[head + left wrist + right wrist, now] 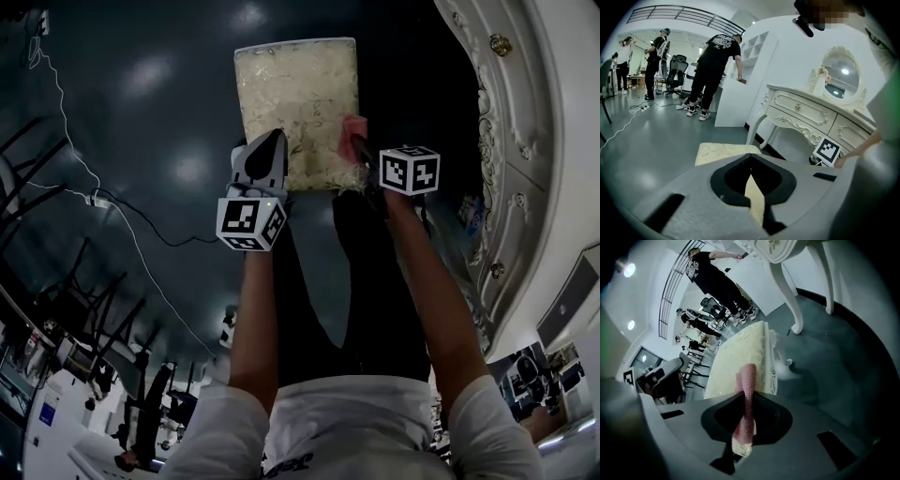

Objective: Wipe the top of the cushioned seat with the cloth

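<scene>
- Dressing table [511, 131], white and carved, fills the head view from 1 to 4 o'clock. Its drawers [799, 107] are the only containers in sight. They are all closed, so nothing of their contents shows.
- Cushioned seat [298, 94] stands on the dark floor at 12 o'clock in the head view, just beside the table. Its cream patterned top is bare apart from the two tools at its near edge. The padding will likely give under pressure, and I judge the fringed edge could snag. The stool itself looks light enough to shift if pushed hard.
- Left gripper [270, 145] rests at the seat's 7 o'clock corner with its jaws almost together. A thin cream sliver shows in the slit. It is probably the seat seen through the gap rather than anything gripped, though this is not certain.
- Right gripper [749, 399] sits at the seat's 5 o'clock corner, its jaws clamped on the cloth.
- Cloth [747, 378] is pink, knitted and limp. It is pinched near one end, and the free end sticks out past the jaw tips towards the seat top. It should be soft and light and should drag easily. A grip near its edge leaves the most fabric to lie flat for wiping.
</scene>
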Demonstrator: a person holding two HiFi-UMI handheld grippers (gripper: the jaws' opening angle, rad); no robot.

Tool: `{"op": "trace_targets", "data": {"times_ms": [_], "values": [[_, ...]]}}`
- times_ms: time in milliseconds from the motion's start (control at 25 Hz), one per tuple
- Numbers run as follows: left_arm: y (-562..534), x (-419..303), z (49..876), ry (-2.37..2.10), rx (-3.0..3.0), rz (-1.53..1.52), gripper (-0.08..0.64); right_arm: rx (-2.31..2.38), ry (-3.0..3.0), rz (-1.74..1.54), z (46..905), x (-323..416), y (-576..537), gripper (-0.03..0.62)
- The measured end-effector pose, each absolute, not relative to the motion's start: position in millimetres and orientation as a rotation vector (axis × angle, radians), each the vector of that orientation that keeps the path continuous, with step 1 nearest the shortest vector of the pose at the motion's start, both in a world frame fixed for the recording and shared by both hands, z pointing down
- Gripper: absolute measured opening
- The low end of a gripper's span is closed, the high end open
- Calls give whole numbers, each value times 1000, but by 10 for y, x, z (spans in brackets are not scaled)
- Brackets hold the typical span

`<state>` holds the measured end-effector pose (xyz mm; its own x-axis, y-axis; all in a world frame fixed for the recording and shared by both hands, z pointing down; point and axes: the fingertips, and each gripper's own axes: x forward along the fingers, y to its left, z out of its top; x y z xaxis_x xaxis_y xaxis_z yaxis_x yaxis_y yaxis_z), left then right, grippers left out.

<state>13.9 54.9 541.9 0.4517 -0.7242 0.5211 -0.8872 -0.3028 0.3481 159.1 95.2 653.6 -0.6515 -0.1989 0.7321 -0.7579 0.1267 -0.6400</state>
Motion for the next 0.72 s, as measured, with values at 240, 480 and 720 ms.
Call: {"op": "trace_targets", "data": {"times_ms": [240, 480, 720], "values": [[674, 112, 5396, -1353, 2056, 330, 14, 989, -1827, 1350, 6590, 1953, 979, 26], [897, -293, 5475, -1314, 2053, 345, 14, 1078, -1852, 1335, 6299, 1372, 1044, 26], [1132, -1175, 5508, -1338, 2033, 407, 14, 933, -1964, 1549, 6282, -153, 1347, 26]]}}
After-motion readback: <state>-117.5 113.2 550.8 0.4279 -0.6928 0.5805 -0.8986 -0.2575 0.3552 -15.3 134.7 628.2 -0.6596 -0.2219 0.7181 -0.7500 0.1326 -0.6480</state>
